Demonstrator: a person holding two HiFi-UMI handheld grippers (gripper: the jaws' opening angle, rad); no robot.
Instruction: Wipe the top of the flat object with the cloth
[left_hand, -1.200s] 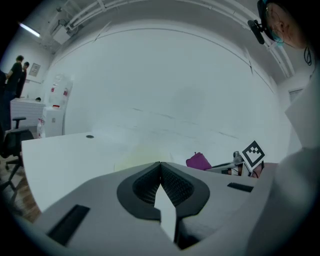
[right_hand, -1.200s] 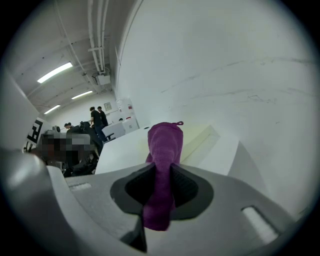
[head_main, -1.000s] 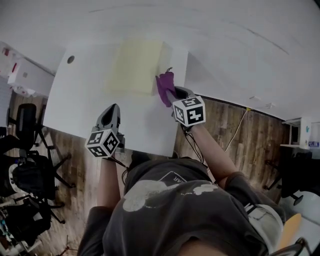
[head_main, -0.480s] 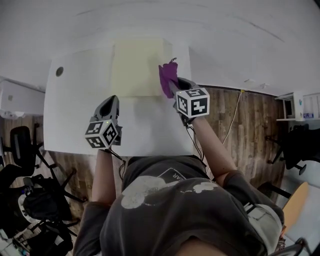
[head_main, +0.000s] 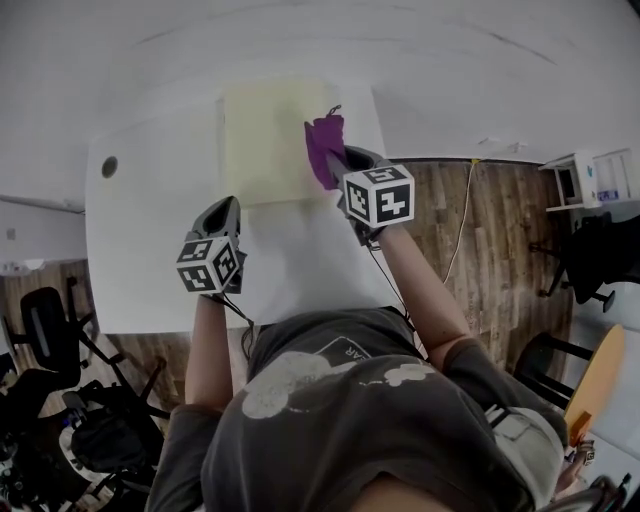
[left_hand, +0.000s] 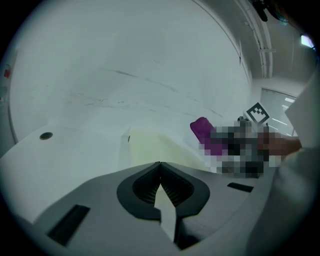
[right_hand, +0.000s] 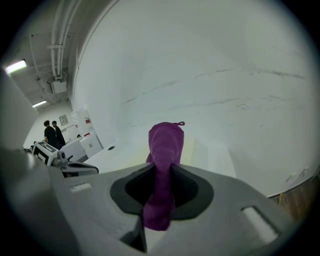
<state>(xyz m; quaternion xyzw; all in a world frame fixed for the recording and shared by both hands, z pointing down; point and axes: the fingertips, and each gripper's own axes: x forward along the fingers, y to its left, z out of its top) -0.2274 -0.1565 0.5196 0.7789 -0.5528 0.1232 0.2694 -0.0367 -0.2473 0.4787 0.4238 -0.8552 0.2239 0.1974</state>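
Cloth (head_main: 325, 150) slides further onto flat object (head_main: 262, 140).
Right tongs (head_main: 340, 166) pinch cloth, shifted toward 9 o'clock; left tongs (head_main: 224, 206) closed, empty.

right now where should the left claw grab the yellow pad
Near-left corner of the yellow pad, left claw from the near side: lying flat, it likely offers only edges, and the cloth in the right claw sits at its right edge.

Reaches forward with both forearms, well apart. Holds the left tool (head_main: 223, 210) nearer the torso, jaws pressed together with nothing between. Holds the right tool (head_main: 342, 166) farther out, jaws clamped on the purple cloth (head_main: 324, 147).
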